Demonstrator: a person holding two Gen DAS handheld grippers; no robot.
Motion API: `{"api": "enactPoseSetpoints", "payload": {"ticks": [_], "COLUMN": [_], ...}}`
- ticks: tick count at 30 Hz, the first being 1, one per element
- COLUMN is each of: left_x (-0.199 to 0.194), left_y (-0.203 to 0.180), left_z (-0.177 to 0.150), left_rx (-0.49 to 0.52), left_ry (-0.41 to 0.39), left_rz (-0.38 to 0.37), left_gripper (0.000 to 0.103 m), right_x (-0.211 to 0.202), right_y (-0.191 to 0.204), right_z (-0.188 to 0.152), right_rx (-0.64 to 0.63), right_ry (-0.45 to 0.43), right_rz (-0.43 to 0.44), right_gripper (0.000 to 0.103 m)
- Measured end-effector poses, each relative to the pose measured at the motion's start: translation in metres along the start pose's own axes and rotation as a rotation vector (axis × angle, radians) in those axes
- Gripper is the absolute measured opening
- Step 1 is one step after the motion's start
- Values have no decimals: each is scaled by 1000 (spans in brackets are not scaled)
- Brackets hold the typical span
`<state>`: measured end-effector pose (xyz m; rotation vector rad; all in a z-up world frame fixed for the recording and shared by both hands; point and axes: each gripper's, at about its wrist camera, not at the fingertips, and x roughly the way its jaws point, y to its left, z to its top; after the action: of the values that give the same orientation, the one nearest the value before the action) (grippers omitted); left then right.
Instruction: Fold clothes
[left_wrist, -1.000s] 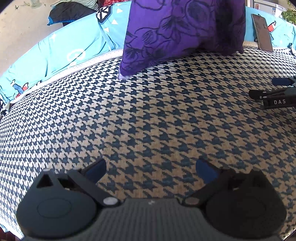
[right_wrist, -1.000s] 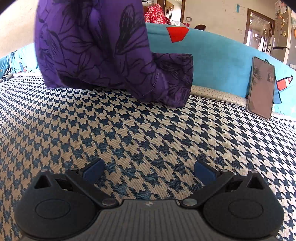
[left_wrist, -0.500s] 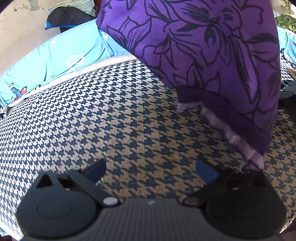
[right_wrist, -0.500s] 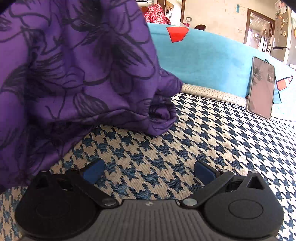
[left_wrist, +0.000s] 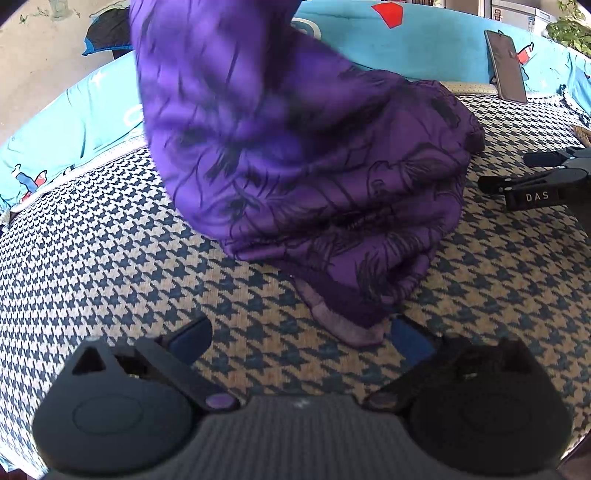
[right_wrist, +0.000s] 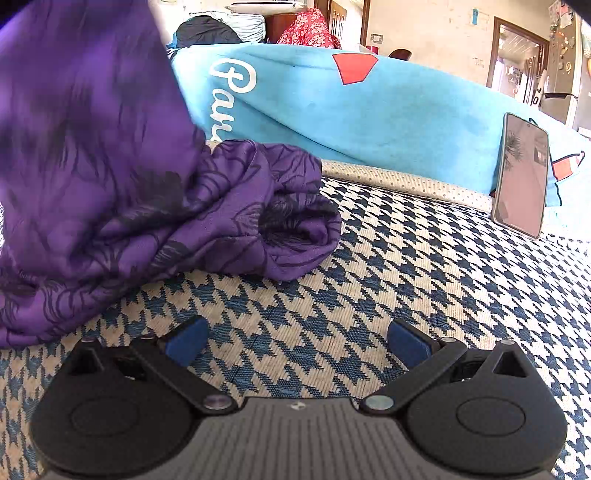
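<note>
Here, purple garment (left_wrist: 314, 177) heaped on houndstooth mat (left_wrist: 110, 258), phone (right_wrist: 522, 177) behind (both hand-held grippers released).

purple garment (left_wrist: 314, 177): thin cloth, slight sheen | houndstooth mat (right_wrist: 424, 295): coarse woven | gripper fingers (right_wrist: 184, 343): matt plastic | phone (right_wrist: 522, 177): glossy

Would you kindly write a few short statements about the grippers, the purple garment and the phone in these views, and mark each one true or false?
1. The left gripper is open. True.
2. The right gripper is clamped on the purple garment. False: its jaws stand apart over bare houndstooth cover, with the garment to its left.
3. The garment lies neatly folded flat. False: it is a bunched heap, part of it blurred and raised.
4. A phone stands propped against the blue cushion. True.
5. The garment is plain red. False: it is purple with dark floral line print.
</note>
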<state>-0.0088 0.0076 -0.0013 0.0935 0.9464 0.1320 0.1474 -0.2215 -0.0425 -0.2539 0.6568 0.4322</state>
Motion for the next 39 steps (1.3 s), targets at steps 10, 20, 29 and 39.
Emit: {"api": "enactPoseSetpoints", "payload": {"ticks": [10, 20, 29, 39], "left_x": [11, 17, 31, 44], "left_y": [11, 12, 10, 15], "left_z": [-2, 0, 2, 14], "left_rx": [28, 29, 24, -17], "left_ry": [2, 28, 43, 37], "left_rz": [-14, -6, 33, 100], "left_gripper": [103, 103, 103, 103], "right_x": [3, 5, 5, -2], "right_y": [2, 1, 6, 13], "right_z": [-5, -4, -4, -7], "right_rx": [1, 1, 4, 43], "right_ry": [-2, -2, -5, 25], "right_rz": [-1, -1, -1, -50], "right_gripper": [103, 103, 103, 103]}}
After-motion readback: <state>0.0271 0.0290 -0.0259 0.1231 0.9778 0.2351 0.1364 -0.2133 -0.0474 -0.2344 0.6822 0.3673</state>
